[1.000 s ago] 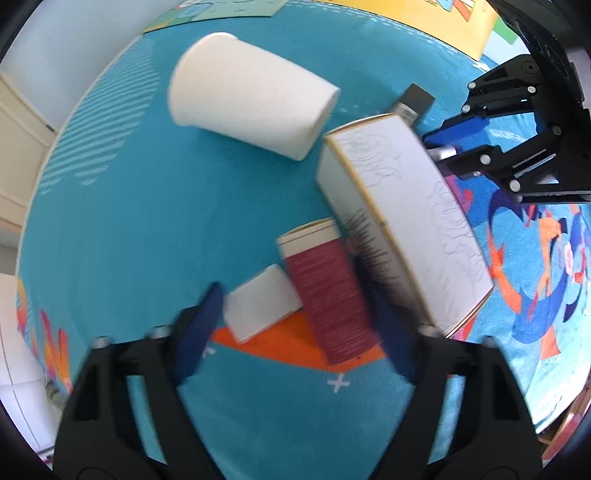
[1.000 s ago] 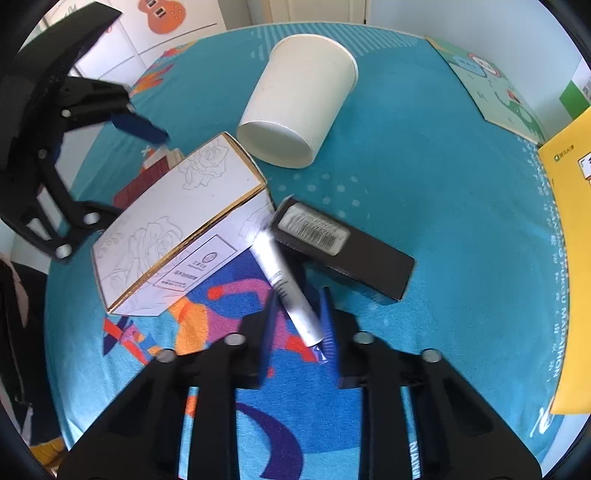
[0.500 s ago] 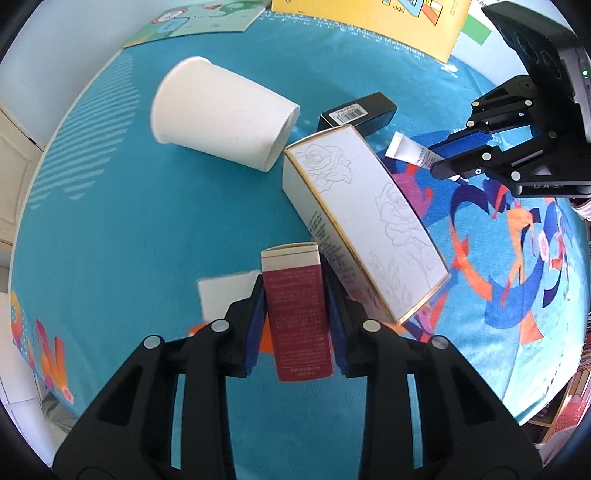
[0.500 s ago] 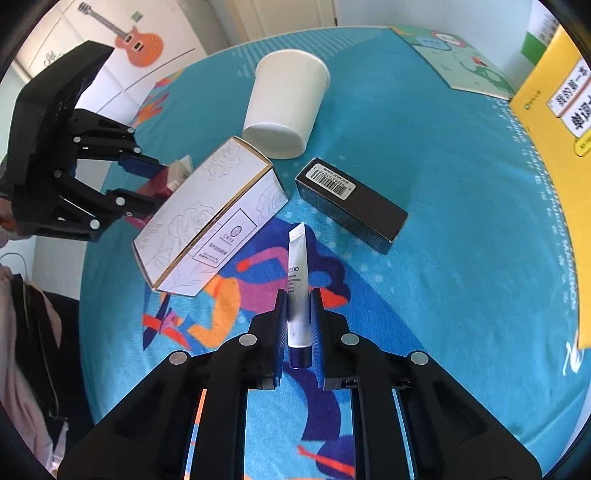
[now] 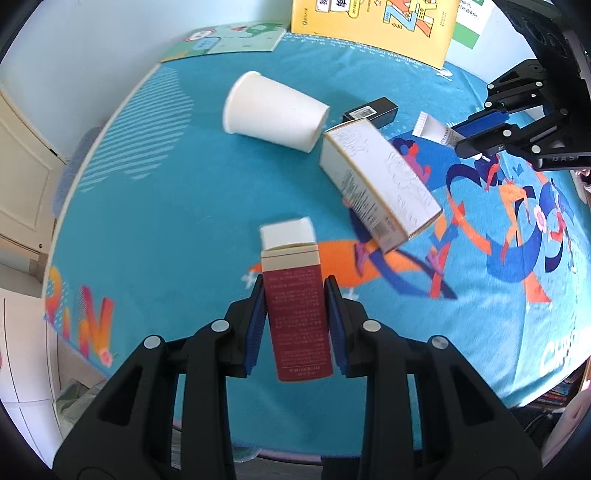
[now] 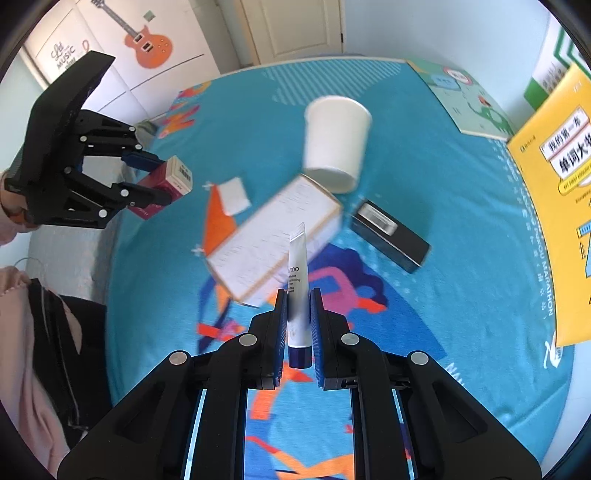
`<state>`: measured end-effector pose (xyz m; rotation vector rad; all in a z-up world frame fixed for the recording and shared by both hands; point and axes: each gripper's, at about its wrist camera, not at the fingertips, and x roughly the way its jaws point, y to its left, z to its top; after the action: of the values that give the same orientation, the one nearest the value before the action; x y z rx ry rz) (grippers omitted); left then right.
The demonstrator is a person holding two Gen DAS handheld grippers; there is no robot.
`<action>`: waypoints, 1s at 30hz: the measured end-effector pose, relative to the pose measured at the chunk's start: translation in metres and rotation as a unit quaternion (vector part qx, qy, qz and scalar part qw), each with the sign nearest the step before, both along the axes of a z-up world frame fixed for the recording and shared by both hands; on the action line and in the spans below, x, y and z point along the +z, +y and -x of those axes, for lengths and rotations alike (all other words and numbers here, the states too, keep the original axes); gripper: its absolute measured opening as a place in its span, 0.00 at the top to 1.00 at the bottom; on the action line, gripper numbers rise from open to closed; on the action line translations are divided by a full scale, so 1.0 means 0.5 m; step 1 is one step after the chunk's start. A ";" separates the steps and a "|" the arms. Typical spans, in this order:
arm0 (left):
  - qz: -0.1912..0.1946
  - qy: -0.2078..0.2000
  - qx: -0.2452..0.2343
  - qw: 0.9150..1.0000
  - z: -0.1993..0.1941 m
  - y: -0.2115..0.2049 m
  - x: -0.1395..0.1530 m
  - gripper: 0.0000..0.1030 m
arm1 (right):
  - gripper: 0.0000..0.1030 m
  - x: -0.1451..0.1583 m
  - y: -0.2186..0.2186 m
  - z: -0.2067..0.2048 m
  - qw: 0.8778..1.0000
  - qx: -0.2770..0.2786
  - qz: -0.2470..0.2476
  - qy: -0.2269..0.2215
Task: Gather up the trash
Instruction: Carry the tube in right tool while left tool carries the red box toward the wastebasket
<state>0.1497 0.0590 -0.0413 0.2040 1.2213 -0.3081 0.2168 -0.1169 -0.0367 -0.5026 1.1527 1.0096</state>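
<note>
We look down on a counter (image 5: 155, 206) draped in a teal patterned cloth, a yellow book (image 5: 369, 22) propped at its far edge. In the left wrist view, the left gripper (image 5: 295, 321) points steeply downward, its fingers clamped on a dark-red carton (image 5: 297, 314) held clear above the cloth. Beyond lie a white paper cup (image 5: 273, 110) on its side, a long white box (image 5: 376, 184) and a black box (image 5: 371, 110).

In the right wrist view, the right gripper (image 6: 298, 328) also tilts steeply down, fingers pressed together on a white tube (image 6: 297, 291) with its dark cap nearest us, raised over the long white box.
</note>
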 end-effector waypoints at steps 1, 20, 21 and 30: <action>0.000 -0.003 0.002 1.000 0.009 0.011 0.005 0.72 | 0.87 0.006 0.009 0.007 1.000 0.002 0.001 -0.003; -0.022 -0.036 0.144 0.989 0.275 0.293 0.040 0.72 | 0.87 0.064 0.355 0.206 0.986 0.166 -0.021 -0.020; -0.022 -0.036 0.152 0.988 0.288 0.306 0.039 0.72 | 0.87 0.065 0.380 0.221 0.983 0.179 -0.023 -0.020; -0.032 -0.028 0.256 0.966 0.447 0.453 0.023 0.72 | 0.87 0.065 0.577 0.342 0.960 0.278 -0.038 -0.015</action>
<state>-0.0736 0.2856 -0.0297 -0.0523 1.1829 0.1865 0.0459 0.1714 -0.0044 -0.8031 0.9570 1.5177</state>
